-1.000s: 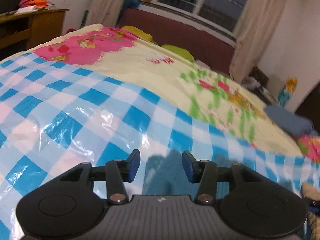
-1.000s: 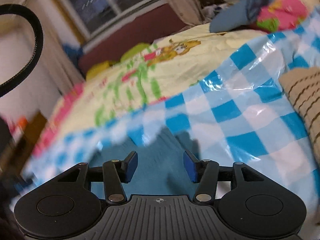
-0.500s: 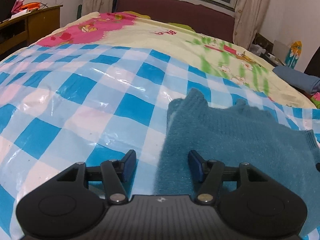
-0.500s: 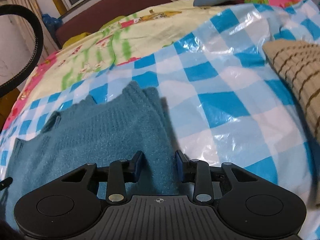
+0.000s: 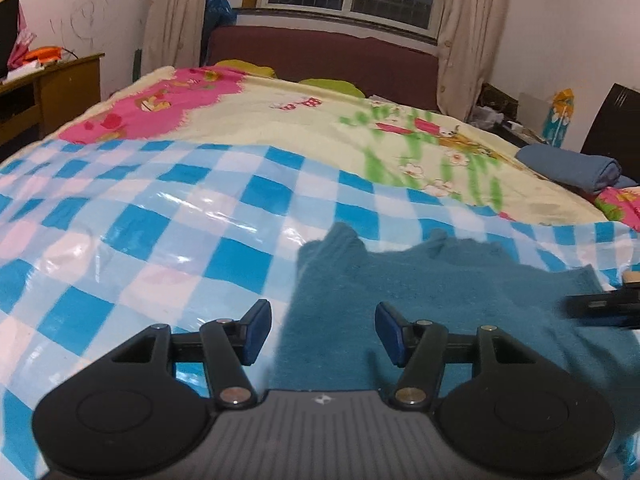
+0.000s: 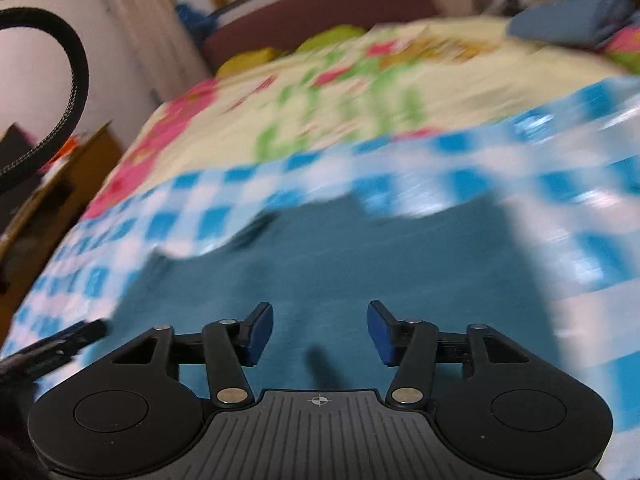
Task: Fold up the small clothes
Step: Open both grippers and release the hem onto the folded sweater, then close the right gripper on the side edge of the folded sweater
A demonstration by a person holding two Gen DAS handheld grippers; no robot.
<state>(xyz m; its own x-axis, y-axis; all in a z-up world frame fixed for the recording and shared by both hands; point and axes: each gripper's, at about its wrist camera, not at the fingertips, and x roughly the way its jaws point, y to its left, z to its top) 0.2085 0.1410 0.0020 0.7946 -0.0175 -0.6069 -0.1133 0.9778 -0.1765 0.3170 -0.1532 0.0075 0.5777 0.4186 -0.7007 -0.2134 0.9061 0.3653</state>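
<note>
Teal knit garment [image 5: 440, 300] on checked plastic sheet [image 5: 160, 232], no readable writing

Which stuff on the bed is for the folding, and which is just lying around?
For the folding:
teal sweater
left gripper
right gripper, opening, nothing between its pads

Just lying around:
blue rolled cloth
green pillows
wooden desk

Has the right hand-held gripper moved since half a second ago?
Yes. The right hand-held gripper, jaws opening, shifted left from the teal knitted garment's right edge to over its middle.
</note>
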